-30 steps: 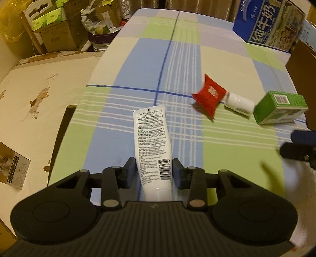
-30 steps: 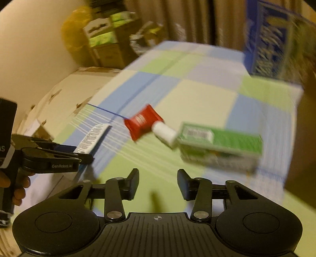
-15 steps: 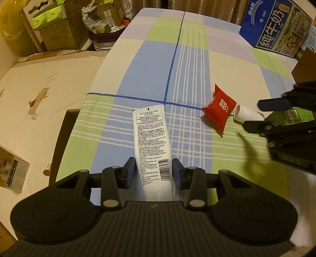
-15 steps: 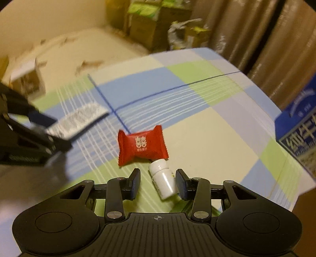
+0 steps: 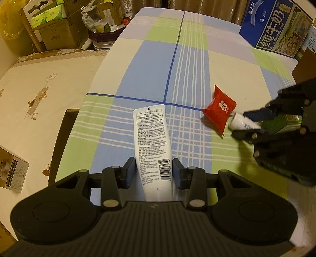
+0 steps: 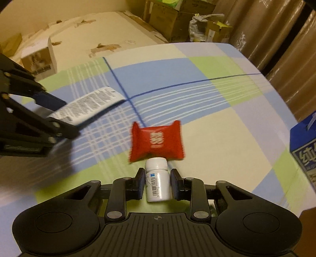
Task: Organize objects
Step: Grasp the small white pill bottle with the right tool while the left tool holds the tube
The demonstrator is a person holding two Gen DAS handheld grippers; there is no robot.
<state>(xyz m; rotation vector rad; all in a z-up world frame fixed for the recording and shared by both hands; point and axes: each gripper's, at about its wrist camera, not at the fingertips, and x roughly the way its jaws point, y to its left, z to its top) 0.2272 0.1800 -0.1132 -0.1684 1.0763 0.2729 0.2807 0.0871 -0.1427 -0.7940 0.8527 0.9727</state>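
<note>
The left wrist view looks from low behind its fingers (image 5: 130, 170) down the length of the counter (image 5: 189, 59) toward the far curtains and a blue carton (image 5: 276, 29). The right wrist view sits closer to the cloth, facing across the counter (image 6: 197, 65) toward the boxes (image 6: 167, 17) at its left. Both views share the red packet (image 5: 220, 109) (image 6: 156, 141), and each catches the other tool.
</note>
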